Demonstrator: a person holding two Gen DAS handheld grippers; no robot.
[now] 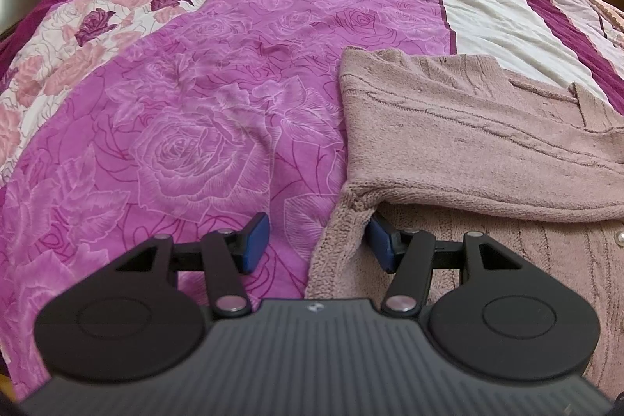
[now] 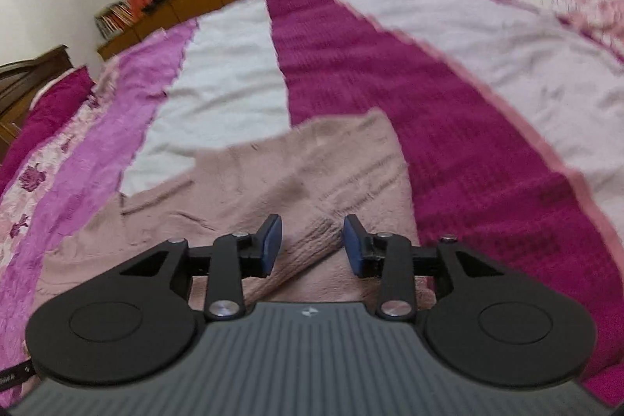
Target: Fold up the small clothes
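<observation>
Sweater (image 1: 487, 127) lies folded on the bed's floral quilt (image 1: 218, 112), cut off rightward. Left tongs (image 1: 318, 244) gape astride its edge; right tongs (image 2: 312, 246) open above it, perhaps touching — blurred.

The sweater (image 1: 487, 143) is running off the left wrist view's right edge. Its edge is hiding part of one blue pad (image 1: 380, 240). Blur is smearing the bedspread (image 2: 487, 45) in the right wrist view.

my right gripper (image 2: 312, 244), jaws apart, hovers over a dusty-pink knit garment (image 2: 273, 182) spread on the striped bedspread (image 2: 448, 143).
</observation>
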